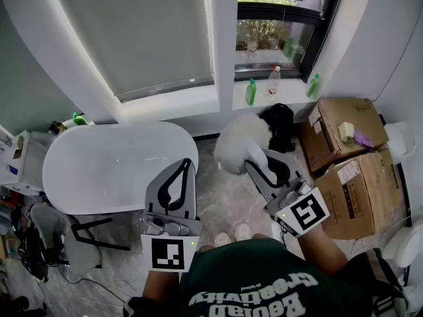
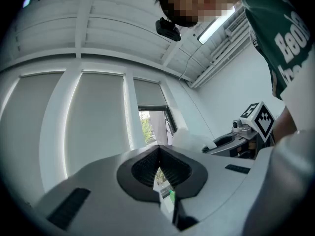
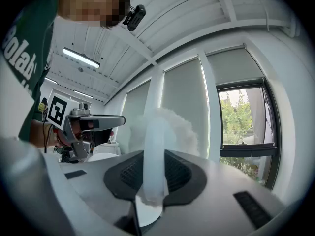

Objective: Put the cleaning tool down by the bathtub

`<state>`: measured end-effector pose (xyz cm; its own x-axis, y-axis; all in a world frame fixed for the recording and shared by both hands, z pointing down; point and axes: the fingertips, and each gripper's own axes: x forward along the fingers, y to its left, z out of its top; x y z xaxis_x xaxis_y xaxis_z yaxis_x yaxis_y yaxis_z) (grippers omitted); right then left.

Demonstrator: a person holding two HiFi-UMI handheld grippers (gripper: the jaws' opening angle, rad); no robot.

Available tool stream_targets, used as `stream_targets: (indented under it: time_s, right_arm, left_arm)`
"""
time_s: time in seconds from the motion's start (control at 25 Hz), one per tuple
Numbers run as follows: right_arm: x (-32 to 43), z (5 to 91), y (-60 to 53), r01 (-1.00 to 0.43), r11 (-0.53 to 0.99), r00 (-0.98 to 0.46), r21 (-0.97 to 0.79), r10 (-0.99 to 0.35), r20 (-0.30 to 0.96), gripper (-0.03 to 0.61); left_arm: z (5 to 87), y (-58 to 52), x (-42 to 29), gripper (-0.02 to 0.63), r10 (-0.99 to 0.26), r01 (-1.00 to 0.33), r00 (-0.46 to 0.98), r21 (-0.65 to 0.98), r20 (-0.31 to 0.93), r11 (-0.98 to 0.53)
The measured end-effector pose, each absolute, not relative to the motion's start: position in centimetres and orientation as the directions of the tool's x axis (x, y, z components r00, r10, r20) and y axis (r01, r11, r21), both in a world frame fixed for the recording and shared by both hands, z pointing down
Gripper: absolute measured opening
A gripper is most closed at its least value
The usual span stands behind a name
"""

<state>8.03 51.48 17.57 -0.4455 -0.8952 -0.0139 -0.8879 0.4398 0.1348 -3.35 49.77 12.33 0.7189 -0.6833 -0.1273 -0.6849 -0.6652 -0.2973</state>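
Observation:
The cleaning tool is a white fluffy duster point(image 1: 240, 144) with a pale translucent handle point(image 3: 154, 154). My right gripper point(image 1: 256, 164) is shut on that handle, and the fluffy head point(image 3: 172, 129) sticks out past the jaws, held up over the floor to the right of the bathtub. The white oval bathtub point(image 1: 86, 167) stands at the left. My left gripper point(image 1: 185, 167) hovers by the tub's right end, and in the left gripper view its jaws point(image 2: 158, 154) are shut with nothing between them.
Two cardboard boxes point(image 1: 344, 134) stand at the right, with a black bag point(image 1: 283, 125) beside them. Several bottles point(image 1: 251, 92) line the window sill. A grey chair point(image 1: 69, 240) and cables sit at the lower left. My shoes point(image 1: 232, 235) are on marble floor between tub and boxes.

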Motion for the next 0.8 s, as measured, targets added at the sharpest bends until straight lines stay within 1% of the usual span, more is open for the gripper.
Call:
stream_targets:
  time_s: [0.8]
  right_arm:
    - [10.2, 17.8, 52.2, -0.891, 0.442, -0.447, 0.104, -0.894, -0.032, 0.092]
  left_arm:
    - [13.0, 50.4, -0.9, 0.006, -0.683, -0.680, 0.722, -0.291, -0.109, -0.673]
